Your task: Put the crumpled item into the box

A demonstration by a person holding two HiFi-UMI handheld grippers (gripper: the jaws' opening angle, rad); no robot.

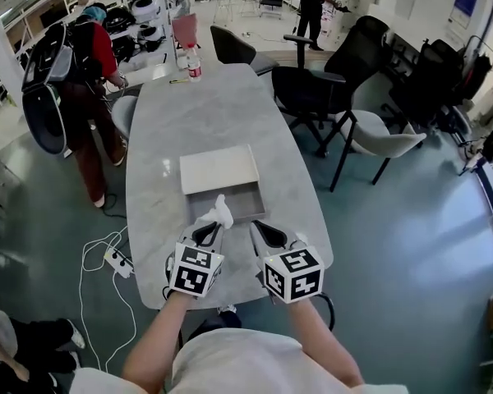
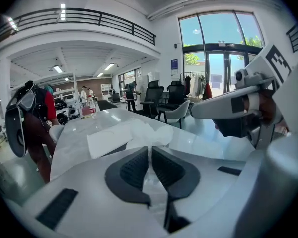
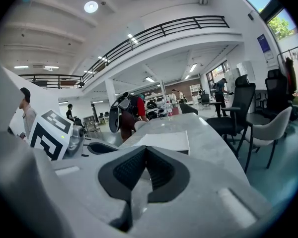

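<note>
Crumpled paper (image 1: 221,212) clamped by left gripper (image 1: 214,228) at near edge of box (image 1: 230,201); touching it or not, hard to tell. Right gripper (image 1: 260,230) just beside, jaws together, empty.

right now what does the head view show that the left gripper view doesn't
Head view only: the inside of the open box, the person's arms and a power strip on the floor.

Left gripper view only: a close look at the left gripper, its tongs shut on the crumpled paper, plus the railing and glass doors.

Both: the paper, the box, the table, the right gripper and a person in red.
</note>
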